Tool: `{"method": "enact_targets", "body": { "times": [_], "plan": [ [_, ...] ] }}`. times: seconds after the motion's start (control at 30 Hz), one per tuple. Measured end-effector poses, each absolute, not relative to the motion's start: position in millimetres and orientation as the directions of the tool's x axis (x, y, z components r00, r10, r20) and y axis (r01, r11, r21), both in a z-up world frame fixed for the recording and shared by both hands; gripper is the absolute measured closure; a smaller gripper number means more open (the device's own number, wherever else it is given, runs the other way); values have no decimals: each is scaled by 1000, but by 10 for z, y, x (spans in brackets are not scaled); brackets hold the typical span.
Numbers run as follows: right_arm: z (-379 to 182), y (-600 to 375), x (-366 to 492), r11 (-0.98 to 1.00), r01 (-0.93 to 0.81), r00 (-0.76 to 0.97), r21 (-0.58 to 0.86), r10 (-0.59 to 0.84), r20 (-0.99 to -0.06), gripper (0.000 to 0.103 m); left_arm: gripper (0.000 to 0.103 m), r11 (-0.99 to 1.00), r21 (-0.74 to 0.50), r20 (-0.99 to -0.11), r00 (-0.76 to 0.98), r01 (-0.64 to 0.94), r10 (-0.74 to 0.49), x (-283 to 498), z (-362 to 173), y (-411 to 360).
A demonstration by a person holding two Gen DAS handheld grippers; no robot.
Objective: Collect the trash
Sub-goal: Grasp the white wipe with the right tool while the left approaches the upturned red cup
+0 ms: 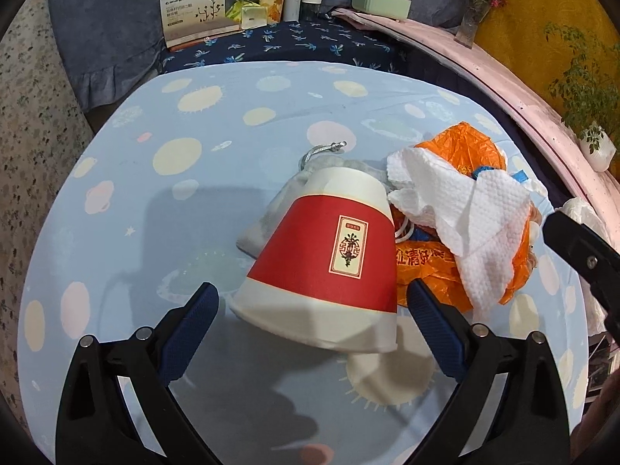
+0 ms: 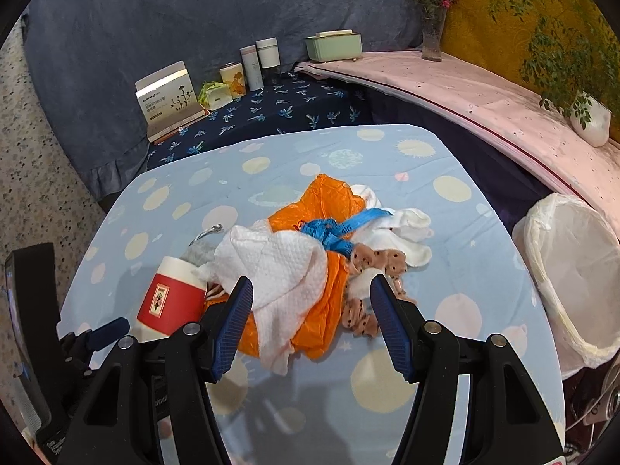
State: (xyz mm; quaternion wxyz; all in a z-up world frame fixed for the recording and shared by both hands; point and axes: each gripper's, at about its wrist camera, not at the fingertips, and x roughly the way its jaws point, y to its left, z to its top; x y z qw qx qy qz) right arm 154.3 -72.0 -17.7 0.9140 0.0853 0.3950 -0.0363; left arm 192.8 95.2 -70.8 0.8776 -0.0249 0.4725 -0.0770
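Observation:
A red and white paper cup [image 1: 329, 255] lies on its side on the light blue table [image 1: 155, 213], its rim toward my left gripper [image 1: 314, 302], which is open with the rim between its fingers. Beside the cup lies a heap of trash: an orange plastic bag [image 2: 321, 213], a white paper towel [image 2: 279, 267], a blue strap [image 2: 333, 232], spotted tan cloth [image 2: 372, 259] and a grey drawstring pouch [image 1: 271, 213]. My right gripper [image 2: 310, 302] is open just in front of the heap, over the towel and orange bag. The cup also shows in the right wrist view [image 2: 170, 298].
A bin lined with a white bag [image 2: 573, 271] stands at the table's right edge. Behind the table, a dark blue shelf [image 2: 271, 116] holds a box, cans and bottles. A pink ledge [image 2: 484, 97] carries a green box, a vase and a potted plant.

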Motion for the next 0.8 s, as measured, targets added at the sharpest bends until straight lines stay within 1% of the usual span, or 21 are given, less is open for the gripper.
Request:
{"method": "enact_targets", "body": {
  "times": [0.03,0.23,0.4,0.47,0.5,0.53,0.57,0.6,0.63,0.73,0.8],
  "plan": [
    [-182,-714,1585,983,131,686,126,2,-728,42,18,985,-125,-826,538,116,-168,1937,-714,962],
    [-236,-676,1766,986,118,681,116,5,-732,42,20,983,-130,-814,552,126,-179,1932,-653,992],
    [-286,-633,1898,988,105,673,115,14,-739,42,20,984,-144,-804,568,103,-177,1930,-567,1083],
    [-326,-620,1944,988,101,667,115,19,-745,46,20,986,-139,-800,577,92,-166,1939,-534,1114],
    [-346,-612,1960,989,98,662,114,21,-750,54,20,987,-137,-798,581,89,-163,1944,-520,1130],
    [-377,-599,1982,989,94,652,112,24,-758,66,20,987,-139,-796,583,87,-163,1948,-508,1144],
    [-400,-592,1997,990,90,643,109,25,-765,73,20,987,-141,-795,584,83,-163,1954,-494,1157],
    [-420,-582,1995,990,89,637,107,26,-770,86,20,987,-142,-795,585,80,-162,1961,-485,1166],
    [-436,-582,1997,990,87,633,111,31,-774,92,20,987,-143,-795,585,78,-161,1967,-475,1172],
    [-400,-596,1952,988,86,644,127,42,-764,96,20,987,-139,-791,591,80,-159,1954,-433,1163],
    [-321,-608,1909,988,82,660,134,47,-750,96,20,987,-138,-786,596,84,-161,1921,-396,1143]
  ]
}}
